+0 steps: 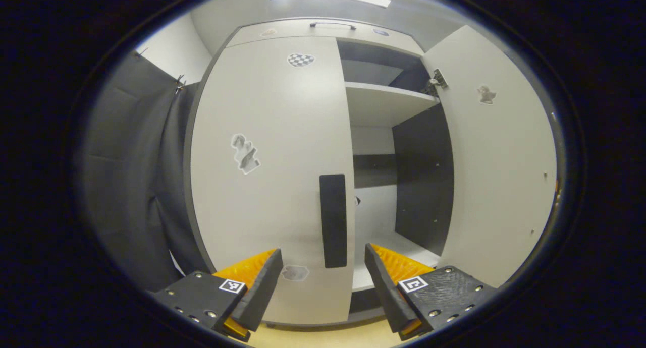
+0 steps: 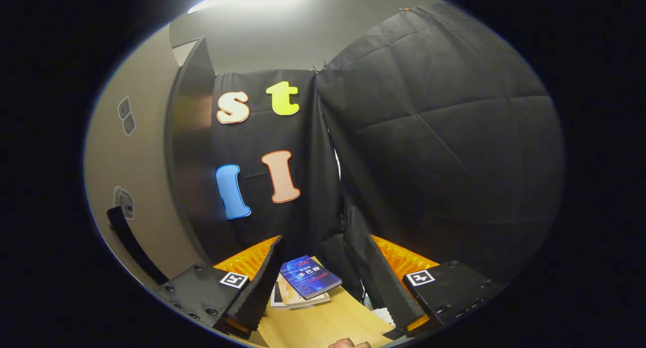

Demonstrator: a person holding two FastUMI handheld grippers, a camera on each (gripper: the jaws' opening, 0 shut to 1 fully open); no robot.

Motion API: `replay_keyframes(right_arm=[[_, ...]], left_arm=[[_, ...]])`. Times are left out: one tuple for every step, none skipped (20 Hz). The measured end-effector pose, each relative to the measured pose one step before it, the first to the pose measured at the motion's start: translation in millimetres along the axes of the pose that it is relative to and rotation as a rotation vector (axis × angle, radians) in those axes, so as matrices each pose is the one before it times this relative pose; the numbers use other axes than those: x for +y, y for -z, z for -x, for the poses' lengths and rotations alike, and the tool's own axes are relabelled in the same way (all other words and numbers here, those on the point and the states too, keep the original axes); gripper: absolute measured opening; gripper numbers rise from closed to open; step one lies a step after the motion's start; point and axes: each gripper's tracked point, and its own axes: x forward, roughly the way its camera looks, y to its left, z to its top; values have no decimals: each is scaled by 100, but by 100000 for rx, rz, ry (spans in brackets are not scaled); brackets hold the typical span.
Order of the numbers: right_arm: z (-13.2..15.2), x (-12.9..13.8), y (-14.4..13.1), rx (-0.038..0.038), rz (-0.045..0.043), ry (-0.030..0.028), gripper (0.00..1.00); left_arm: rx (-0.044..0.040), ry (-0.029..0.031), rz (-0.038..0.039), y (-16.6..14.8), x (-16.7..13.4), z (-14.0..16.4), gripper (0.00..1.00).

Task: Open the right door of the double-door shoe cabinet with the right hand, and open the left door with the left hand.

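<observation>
In the left gripper view the pale shoe cabinet faces me. Its left door (image 1: pixel 272 176) is closed, with a tall black handle (image 1: pixel 333 219) along its right edge. The right door (image 1: pixel 499 176) stands swung wide, showing shelves (image 1: pixel 383 103) and a dark inner wall. My left gripper (image 1: pixel 323 249) is open just short of that handle, with nothing between its fingers. In the right gripper view the right door's outer face (image 2: pixel 136 176) with its black handle (image 2: pixel 132 244) lies at the left. My right gripper (image 2: pixel 320 239) is open, holds nothing and points at the cloth wall.
Black cloth (image 1: pixel 136 186) hangs left of the cabinet and also right of the open door (image 2: pixel 434 161). A small stack of books (image 2: pixel 305 282) lies on a light wooden surface (image 2: pixel 328 317) below the right gripper. Part of a hand (image 2: pixel 348 344) shows at the bottom edge.
</observation>
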Motion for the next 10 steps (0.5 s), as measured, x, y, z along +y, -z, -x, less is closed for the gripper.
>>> replay_keyframes(right_arm=[[-716,128,54,274,-433,-915,98],[-506,-85,153,167,166,-432,98],[-480,-226,132,120,703,84,98],[-414,-385,359,351,845,410,98],[-472,-381,315,712,526,425,98],[-415,-287,584,1192,-133,455,98],[-417,-39,445,1676,-1093,-197,98],[-432,-81,418,1417,-1697,-1123,98],[-424,-34,52,634,-1284,-1323,98],[-393,-402,-9,569,-631,-457,98]], left_arm=[[-535,-412,-526,-228,28,-607,93],[-124,-89,-277,-70,-159,-633,94],[67,620,-138,-97,-198,-554,94],[434,845,91,-107,-304,-492,93],[149,-108,-180,-56,-72,-438,93],[-158,-930,-332,-133,107,-603,93],[118,-534,86,4,-24,-536,91],[5,-183,492,-43,-180,-304,91],[-513,-235,159,-125,-145,-286,93],[-741,-3115,-550,-46,538,-463,89]])
